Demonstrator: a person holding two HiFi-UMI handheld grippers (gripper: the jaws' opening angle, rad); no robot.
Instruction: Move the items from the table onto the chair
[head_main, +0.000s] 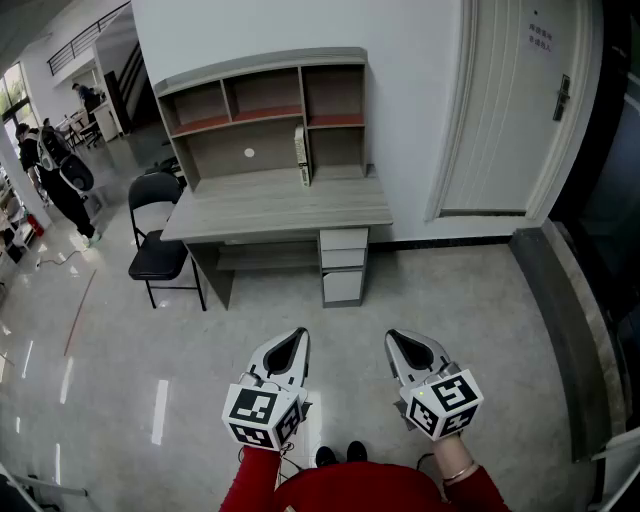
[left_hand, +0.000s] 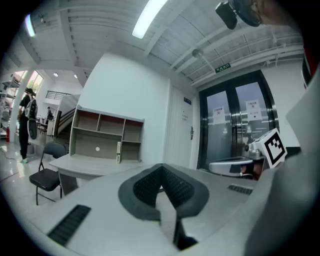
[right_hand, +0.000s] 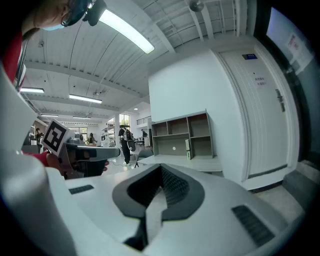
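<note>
Matt grey wood-grain laminate on the desk (head_main: 280, 205). The chair (head_main: 158, 258) had a black padded seat and thin dark metal legs. The floor (head_main: 120, 380) was polished, glossy (light streaks showed on it). The left gripper (head_main: 298, 333) and right gripper (head_main: 392, 336) were smooth matt grey plastic; the pads (left_hand: 175, 187) were dark and ribbed. The sleeves (head_main: 255, 485) were red cloth.

Grey table (head_main: 280, 205), black chair (head_main: 158, 262), red sleeves (head_main: 254, 486).

Your red sleeves (head_main: 255, 482) are cut by the bottom edge. The slim white item (head_main: 301, 156) on the grey desk (head_main: 280, 205) is too small to name, perhaps a box.
</note>
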